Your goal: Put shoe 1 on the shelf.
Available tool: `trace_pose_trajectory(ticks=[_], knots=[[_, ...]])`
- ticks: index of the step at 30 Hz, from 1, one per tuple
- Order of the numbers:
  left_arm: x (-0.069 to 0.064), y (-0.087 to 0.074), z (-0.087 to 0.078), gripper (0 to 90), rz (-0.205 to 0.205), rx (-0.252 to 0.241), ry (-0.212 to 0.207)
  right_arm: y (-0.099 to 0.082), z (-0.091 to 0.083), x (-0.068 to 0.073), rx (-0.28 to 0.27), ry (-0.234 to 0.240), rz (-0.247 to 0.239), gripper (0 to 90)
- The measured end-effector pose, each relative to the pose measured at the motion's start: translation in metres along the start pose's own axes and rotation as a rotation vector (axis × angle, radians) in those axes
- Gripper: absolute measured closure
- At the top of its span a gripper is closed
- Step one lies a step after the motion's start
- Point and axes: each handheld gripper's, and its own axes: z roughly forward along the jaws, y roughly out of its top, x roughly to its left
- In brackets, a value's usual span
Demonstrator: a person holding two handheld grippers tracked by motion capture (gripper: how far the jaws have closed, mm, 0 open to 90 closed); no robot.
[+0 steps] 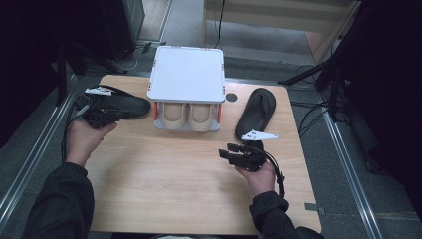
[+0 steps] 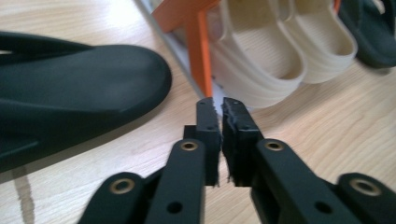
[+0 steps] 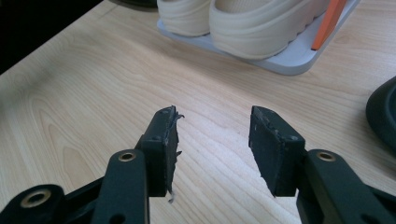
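A white two-level shoe rack [image 1: 186, 74] with orange posts stands at the table's far middle. A pair of cream slippers [image 1: 188, 115] sits on its lower shelf, also seen ahead in the left gripper view [image 2: 280, 51]. One black flip-flop [image 1: 124, 104] lies left of the rack, another [image 1: 256, 112] to its right. My left gripper [image 1: 118, 116] rests shut and empty just in front of the left flip-flop [image 2: 70, 93], its jaws [image 2: 218, 105] pointing at the rack's orange post [image 2: 201, 51]. My right gripper [image 1: 225, 152] hovers open and empty over bare wood [image 3: 212, 121], near the right flip-flop's heel.
The wooden table [image 1: 174, 179] has a wide bare stretch in front of the rack. A small round hole [image 1: 231, 97] sits beside the rack. Cables and dark stands surround the table on the floor.
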Motion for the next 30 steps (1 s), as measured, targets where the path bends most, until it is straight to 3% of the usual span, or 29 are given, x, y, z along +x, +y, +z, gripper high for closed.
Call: trace_pose_trajectory(ticks=[10,14,21,23,30], knots=[[0.019,-0.003,0.016,90.0,-0.044,-0.027,0.041,0.000,0.005,0.000,0.011,-0.002,0.006,54.1],[0.027,-0.002,0.027,90.0,-0.051,0.014,0.051,-0.001,0.007,0.001,0.024,-0.007,-0.004,54.1],[0.036,0.005,0.040,90.0,-0.082,-0.007,0.051,-0.008,0.005,0.003,0.034,-0.014,-0.003,54.3],[0.038,0.006,0.044,90.0,-0.079,0.016,0.058,-0.009,0.004,0.004,0.032,-0.017,0.001,54.3],[0.045,0.010,0.055,90.0,-0.093,0.010,0.061,-0.014,-0.001,0.002,0.027,-0.031,0.017,54.3]])
